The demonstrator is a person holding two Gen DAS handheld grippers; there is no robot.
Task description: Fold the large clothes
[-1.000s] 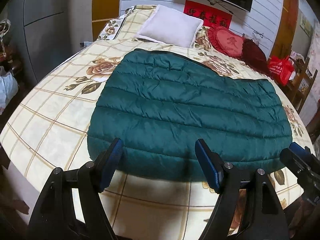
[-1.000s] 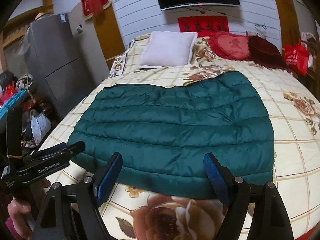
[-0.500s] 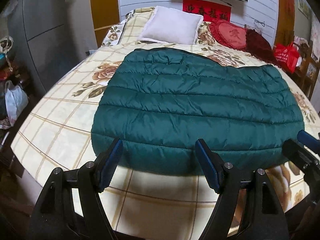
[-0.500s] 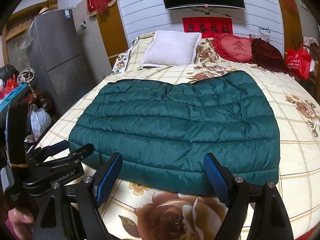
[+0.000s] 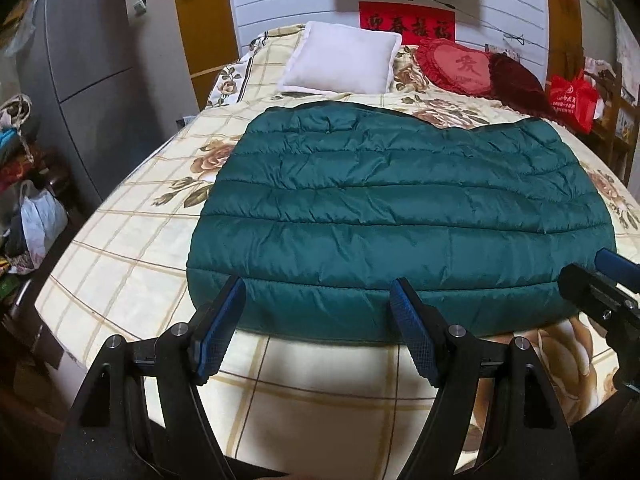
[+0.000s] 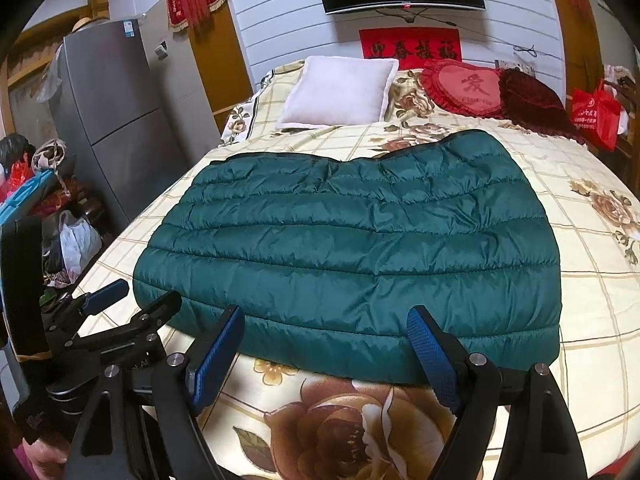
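Note:
A dark green quilted jacket (image 5: 400, 216) (image 6: 352, 240) lies flat and folded on a flower-print bed (image 5: 120, 280) (image 6: 600, 320). My left gripper (image 5: 318, 286) hovers open just before the jacket's near hem, towards its left corner, with nothing between its blue pads. My right gripper (image 6: 326, 314) is open too, at the near hem further right, also empty. Each gripper shows in the other's view: the right gripper (image 5: 582, 266) by the jacket's near right corner, the left gripper (image 6: 144, 296) by the near left corner. Neither touches the cloth.
A white pillow (image 5: 340, 60), a red heart cushion (image 5: 456, 64) and a dark red cushion (image 5: 520, 84) lie at the bed's head. A red bag (image 5: 572, 100) stands at the right. A grey fridge (image 6: 116, 120) and bags (image 5: 40, 220) crowd the left floor.
The left gripper has rolled level and edged forward and down towards the jacket's near left corner. The right gripper has kept still. Both jaws stay as wide as before.

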